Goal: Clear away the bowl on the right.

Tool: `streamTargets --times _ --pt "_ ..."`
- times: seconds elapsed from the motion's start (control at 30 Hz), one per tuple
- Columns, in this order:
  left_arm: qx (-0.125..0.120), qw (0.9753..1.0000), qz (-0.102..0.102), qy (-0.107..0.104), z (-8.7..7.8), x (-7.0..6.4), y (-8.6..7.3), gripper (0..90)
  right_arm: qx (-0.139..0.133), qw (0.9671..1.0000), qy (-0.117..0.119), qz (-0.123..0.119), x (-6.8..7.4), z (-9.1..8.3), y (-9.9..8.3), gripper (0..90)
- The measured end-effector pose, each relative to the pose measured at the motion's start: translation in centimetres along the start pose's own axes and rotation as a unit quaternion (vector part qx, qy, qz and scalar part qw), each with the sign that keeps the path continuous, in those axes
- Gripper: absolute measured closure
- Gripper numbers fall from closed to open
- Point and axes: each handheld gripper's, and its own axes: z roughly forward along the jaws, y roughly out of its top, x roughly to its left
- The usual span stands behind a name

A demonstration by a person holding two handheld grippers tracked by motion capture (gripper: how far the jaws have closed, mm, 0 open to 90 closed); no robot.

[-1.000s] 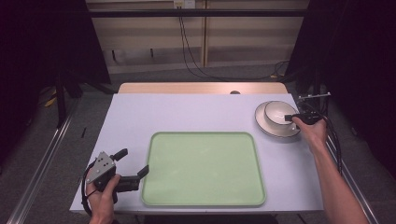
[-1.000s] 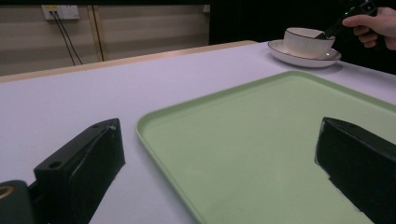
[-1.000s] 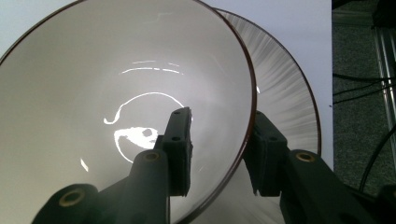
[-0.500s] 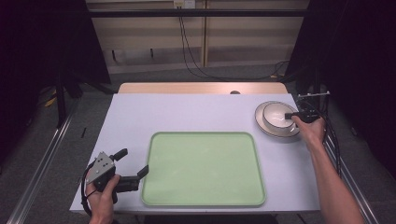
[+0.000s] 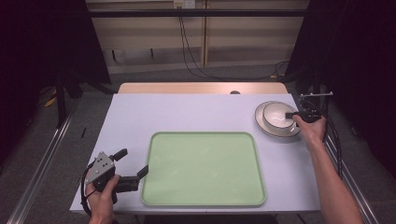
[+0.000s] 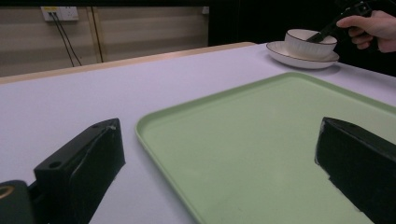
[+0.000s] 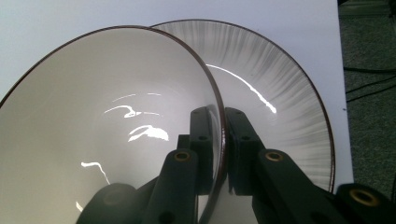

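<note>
While the left tongs [image 5: 133,164] gape, the right tongs [image 7: 222,140] pinch the bowl [image 7: 107,126] rim

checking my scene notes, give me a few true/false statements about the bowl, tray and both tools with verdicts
1. The right tool is clamped on the rim of the white bowl. True.
2. The bowl sits on the green tray. False: it sits on a plate beyond the tray's far right corner.
3. The left tool is open. True: its jaws stand wide apart at the tray's near left edge.
4. The tray holds a spoon. False: the tray is bare.
5. The left tool grips the tray. False: it holds nothing.
</note>
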Motion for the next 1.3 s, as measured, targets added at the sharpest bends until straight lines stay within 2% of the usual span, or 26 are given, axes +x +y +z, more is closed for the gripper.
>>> streamTargets --times 0.33,0.43,0.57,0.67,0.77,0.83,1.07,1.3 --pt "-0.004 1.0000 -0.002 0.004 -0.1 0.0 0.0 0.6 -0.013 0.9998 0.007 0.012 -0.2 -0.3 0.1 82.6" --pt "-0.004 1.0000 0.000 0.002 0.0 0.0 0.1 0.7 -0.015 0.9995 0.012 0.026 0.0 -0.5 0.0 82.1" --pt "-0.003 1.0000 0.001 0.001 0.0 0.0 0.1 0.7 -0.019 0.9996 0.010 0.018 0.0 -0.6 0.1 82.0" --pt "-0.006 1.0000 0.002 0.006 0.2 0.0 0.2 0.7 -0.022 0.9993 0.014 0.026 0.0 -0.6 0.1 82.1" --pt "-0.002 1.0000 -0.001 -0.002 0.4 0.1 0.1 0.7 -0.026 0.9991 0.013 0.031 0.0 -0.6 0.1 82.0" --pt "-0.003 1.0000 0.000 0.000 0.4 0.1 0.2 0.8 -0.034 0.9987 0.017 0.034 -0.2 -0.9 0.2 82.1" --pt "-0.002 1.0000 0.003 0.001 0.3 -0.1 0.2 0.8 -0.038 0.9987 0.012 0.032 -0.3 -1.2 0.2 82.0" --pt "-0.005 1.0000 0.001 0.000 0.1 0.0 0.2 0.8 -0.050 0.9981 0.017 0.033 -0.2 -1.7 0.5 82.0"
